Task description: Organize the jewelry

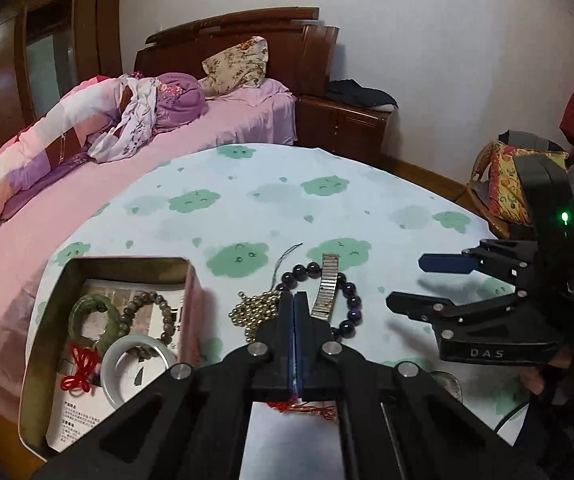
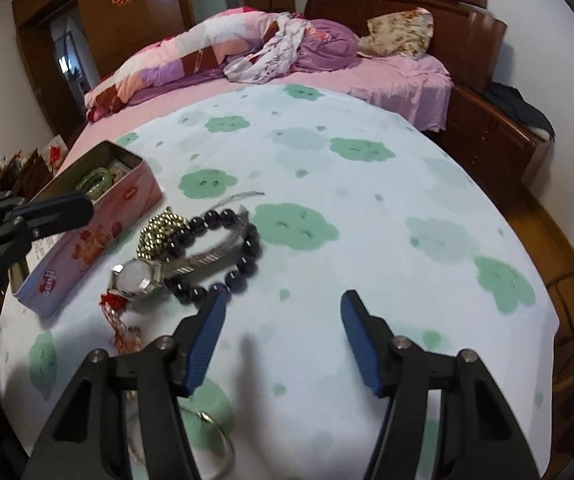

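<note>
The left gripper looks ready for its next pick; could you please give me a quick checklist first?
1. Left gripper open for a pick: not ok, fingers closed together.
2. Left gripper holding anything: cannot tell.
3. Right gripper open, clear of the jewelry: ok.
4. Tin box uncovered, with room: ok.
5. Purple bead bracelet free to lift alone: not ok, the watch strap crosses it.
6. Gold bead chain reachable: ok.
</note>
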The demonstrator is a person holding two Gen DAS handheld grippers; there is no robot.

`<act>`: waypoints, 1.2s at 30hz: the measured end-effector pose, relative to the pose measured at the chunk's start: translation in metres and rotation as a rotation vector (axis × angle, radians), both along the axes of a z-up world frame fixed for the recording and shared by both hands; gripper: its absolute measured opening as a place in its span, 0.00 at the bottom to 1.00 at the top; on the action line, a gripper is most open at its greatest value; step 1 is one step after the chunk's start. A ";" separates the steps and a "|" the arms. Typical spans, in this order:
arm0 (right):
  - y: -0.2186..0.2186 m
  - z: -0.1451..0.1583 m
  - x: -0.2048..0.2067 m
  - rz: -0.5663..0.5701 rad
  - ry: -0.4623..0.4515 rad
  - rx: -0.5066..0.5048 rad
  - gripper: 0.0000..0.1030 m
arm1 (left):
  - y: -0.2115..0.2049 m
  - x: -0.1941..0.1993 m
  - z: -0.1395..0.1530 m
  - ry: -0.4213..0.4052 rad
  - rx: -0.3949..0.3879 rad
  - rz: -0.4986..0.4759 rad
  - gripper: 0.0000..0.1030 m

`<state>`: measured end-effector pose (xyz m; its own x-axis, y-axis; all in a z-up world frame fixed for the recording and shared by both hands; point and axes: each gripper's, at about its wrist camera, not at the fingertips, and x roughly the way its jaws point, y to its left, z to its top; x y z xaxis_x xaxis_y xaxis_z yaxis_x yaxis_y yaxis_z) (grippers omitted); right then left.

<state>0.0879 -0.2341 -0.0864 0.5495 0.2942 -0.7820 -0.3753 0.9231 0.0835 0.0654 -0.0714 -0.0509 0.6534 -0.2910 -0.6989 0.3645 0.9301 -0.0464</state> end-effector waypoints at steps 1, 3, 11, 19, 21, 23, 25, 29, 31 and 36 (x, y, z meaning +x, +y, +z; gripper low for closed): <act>0.001 0.000 0.002 0.002 0.000 -0.001 0.61 | 0.001 0.000 -0.002 0.007 0.004 -0.005 0.00; 0.005 0.002 0.002 0.009 -0.002 0.000 0.61 | 0.002 -0.001 -0.005 0.013 0.009 0.001 0.00; -0.005 -0.010 -0.002 -0.017 0.033 -0.001 0.61 | -0.019 0.000 -0.037 0.109 0.026 -0.078 0.49; -0.011 -0.008 -0.006 -0.027 0.028 0.025 0.61 | -0.032 0.012 -0.056 0.128 0.097 -0.072 0.60; -0.012 -0.007 -0.006 -0.030 0.023 0.031 0.61 | -0.031 0.019 -0.066 0.148 0.114 -0.060 0.60; -0.013 -0.006 -0.007 -0.030 0.019 0.036 0.61 | -0.031 0.021 -0.071 0.134 0.137 -0.049 0.60; -0.014 -0.007 -0.007 -0.032 0.019 0.037 0.62 | -0.032 0.022 -0.071 0.140 0.141 -0.054 0.55; -0.017 -0.006 -0.006 -0.041 0.022 0.040 0.62 | -0.029 0.021 -0.069 0.139 0.156 -0.052 0.35; -0.018 -0.005 -0.005 -0.043 0.019 0.041 0.62 | -0.026 0.018 -0.067 0.144 0.148 -0.048 0.35; -0.017 -0.004 -0.004 -0.040 0.015 0.037 0.62 | -0.019 0.008 -0.046 0.099 0.108 -0.047 0.35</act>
<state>0.0837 -0.2510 -0.0899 0.5497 0.3014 -0.7791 -0.3367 0.9335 0.1236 0.0735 -0.0909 -0.0974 0.5671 -0.2387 -0.7883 0.4061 0.9137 0.0155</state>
